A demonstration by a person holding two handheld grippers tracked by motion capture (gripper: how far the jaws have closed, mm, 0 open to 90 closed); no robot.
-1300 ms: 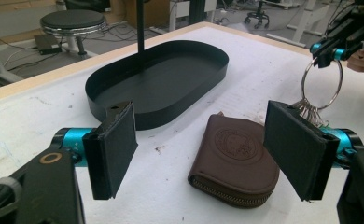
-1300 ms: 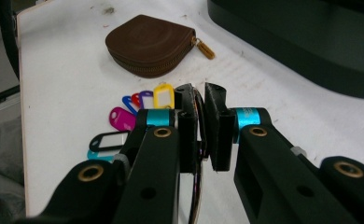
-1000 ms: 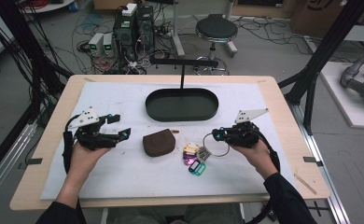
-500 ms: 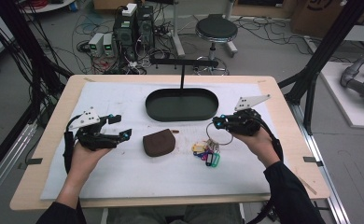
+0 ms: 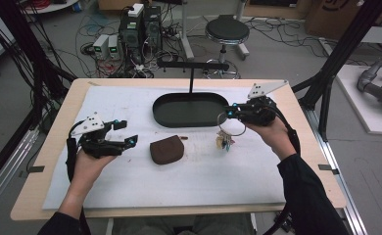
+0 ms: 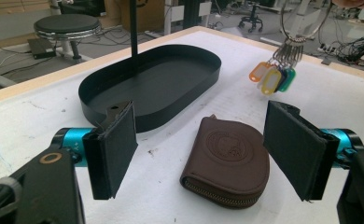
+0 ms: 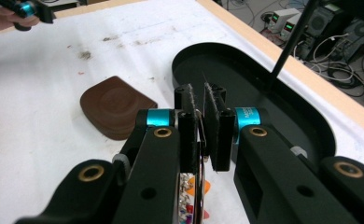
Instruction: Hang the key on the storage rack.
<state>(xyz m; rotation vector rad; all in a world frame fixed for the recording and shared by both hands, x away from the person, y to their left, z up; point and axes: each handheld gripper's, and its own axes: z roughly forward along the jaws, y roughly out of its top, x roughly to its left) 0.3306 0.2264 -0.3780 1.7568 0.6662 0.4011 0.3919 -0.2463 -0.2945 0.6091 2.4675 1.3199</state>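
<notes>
My right gripper (image 5: 229, 113) is shut on a metal key ring (image 5: 233, 125), which hangs in the air with keys and coloured tags (image 5: 224, 142) dangling just above the white mat, near the tray's right end. In the right gripper view the jaws (image 7: 201, 100) pinch the thin ring (image 7: 200, 140). A brown zip pouch (image 5: 167, 151) lies flat on the mat at the centre. My left gripper (image 5: 125, 135) rests open left of the pouch, pointing at it; in its own view the open gripper (image 6: 206, 144) frames the pouch (image 6: 229, 161), and the bunch of tags (image 6: 272, 78) hangs farther off.
A black oval tray (image 5: 165, 115) sits at the back centre of the table with nothing in it; a black T-shaped stand (image 5: 192, 65) rises behind it. A white mat (image 5: 130, 196) covers the wooden table. Beyond the table are a stool (image 5: 226, 30), cables and electronics.
My right gripper has risen and moved back toward the tray, lifting the key ring and its tags off the mat. The left gripper and the pouch have stayed put.
</notes>
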